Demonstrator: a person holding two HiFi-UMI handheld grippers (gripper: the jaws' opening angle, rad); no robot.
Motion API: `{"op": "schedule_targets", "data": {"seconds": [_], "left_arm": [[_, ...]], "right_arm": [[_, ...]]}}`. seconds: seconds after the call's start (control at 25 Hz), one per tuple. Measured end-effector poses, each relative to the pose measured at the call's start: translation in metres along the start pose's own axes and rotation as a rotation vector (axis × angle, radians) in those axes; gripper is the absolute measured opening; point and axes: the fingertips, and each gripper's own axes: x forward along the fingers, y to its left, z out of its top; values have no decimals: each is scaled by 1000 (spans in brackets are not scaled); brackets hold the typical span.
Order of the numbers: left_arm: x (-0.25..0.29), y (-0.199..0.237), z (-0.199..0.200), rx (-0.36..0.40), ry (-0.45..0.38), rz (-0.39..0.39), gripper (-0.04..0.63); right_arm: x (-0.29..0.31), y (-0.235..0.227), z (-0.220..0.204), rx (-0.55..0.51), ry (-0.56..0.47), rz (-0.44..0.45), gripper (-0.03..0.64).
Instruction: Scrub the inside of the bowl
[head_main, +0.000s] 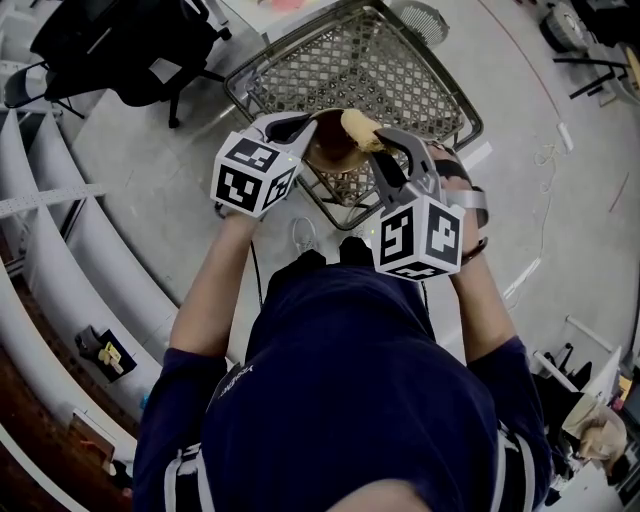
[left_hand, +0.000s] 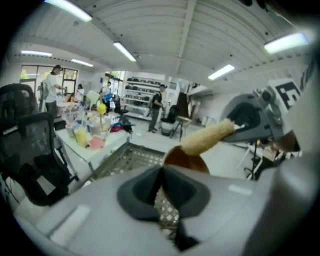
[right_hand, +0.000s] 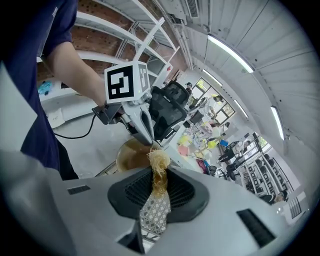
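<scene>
The room was a big open workshop hall, with strip lights (left_hand: 125, 51) running along a ribbed white ceiling, stock shelves (left_hand: 140, 95) at the far end and a few people (left_hand: 51, 90) standing about. Its floor (head_main: 130, 170) was plain grey. On it, right in front of the person with the tools, sat a wide wire-mesh basket (head_main: 390, 70), with a black office chair (head_main: 120, 45) off to one side. A white desk (left_hand: 102, 147) crowded with bottles and cups stood further off. The only print I could pick out was the black-and-white square markers on the two cubes (head_main: 255, 175), which held patterns, not words. The left hand-held gripper (head_main: 305, 128) had its jaws pinched on the rim of a brown bowl (head_main: 330, 150) and held it in the air over the basket's near corner. The right hand-held gripper (head_main: 385, 138) was clamped on a pale yellow fibrous scrubber (head_main: 358, 125). The scrubber's free end lay at the mouth of the bowl, across its rim, and from where I stood I couldn't tell whether it pressed the inner wall.
</scene>
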Motion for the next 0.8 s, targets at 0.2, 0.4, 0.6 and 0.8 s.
{"op": "schedule_targets", "data": {"seconds": [0.2, 0.4, 0.6, 0.8], "left_arm": [[-3, 7, 3, 3, -13, 24, 14], [-7, 13, 9, 3, -36, 49, 14], [-11, 16, 14, -22, -63, 62, 14], [-16, 20, 15, -69, -93, 68, 14]], "right_arm": [[-5, 4, -8, 53, -8, 19, 63], [-11, 13, -13, 83, -14, 42, 63], [-17, 25, -13, 85, -18, 67, 63], [-18, 37, -10, 88, -28, 88, 63]]}}
